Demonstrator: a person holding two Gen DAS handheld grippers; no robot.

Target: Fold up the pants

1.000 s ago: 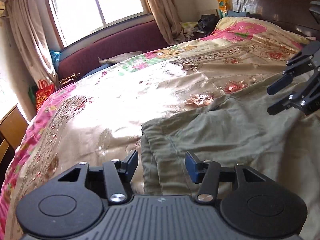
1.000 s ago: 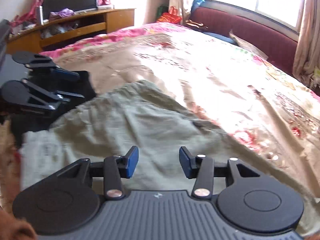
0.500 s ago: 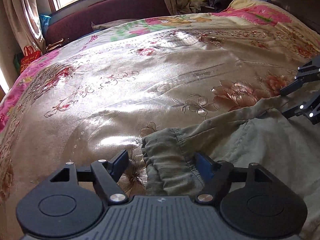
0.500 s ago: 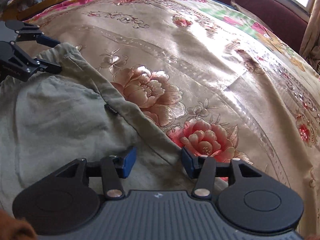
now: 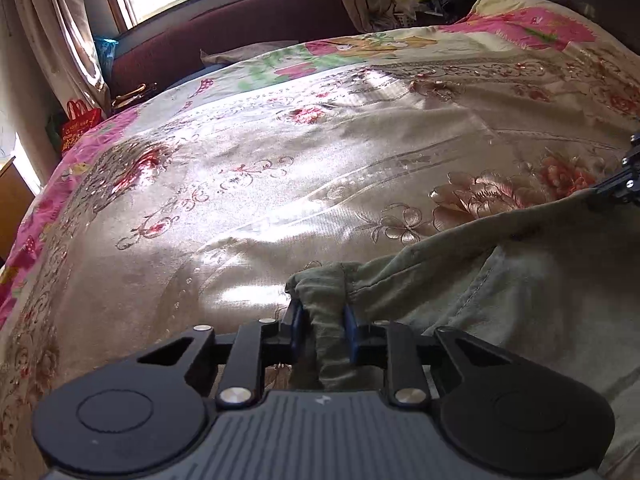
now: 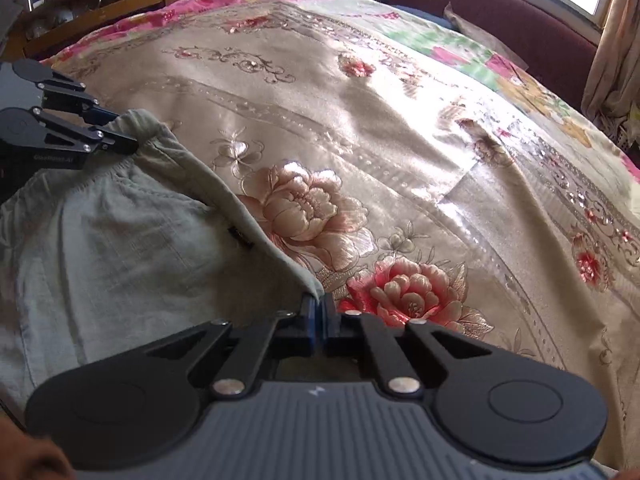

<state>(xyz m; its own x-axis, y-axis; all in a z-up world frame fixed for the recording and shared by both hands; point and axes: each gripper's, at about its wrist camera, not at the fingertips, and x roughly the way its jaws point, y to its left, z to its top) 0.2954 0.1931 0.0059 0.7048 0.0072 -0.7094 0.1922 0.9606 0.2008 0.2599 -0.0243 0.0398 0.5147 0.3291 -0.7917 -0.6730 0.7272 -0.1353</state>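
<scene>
On a floral bedspread (image 5: 280, 184), both grippers pinch olive pants (image 6: 120, 248) along their far edge, left gripper (image 5: 322, 330) clamping a thick bunch, right gripper (image 6: 318, 320) seemingly nipping only a thin corner, which may slip out when lifted.

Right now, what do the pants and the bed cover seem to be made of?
Pants: probably a woven cotton or linen-like cloth, matte olive-green; a fine weave shows, and it creases softly where each tool, left and right, pinches it.
Bed cover: likely satin or a similar synthetic, glossy beige with flower patterns; sunlight gives bright sheen on it. Whether the flowers are embroidered or printed is unclear.
</scene>
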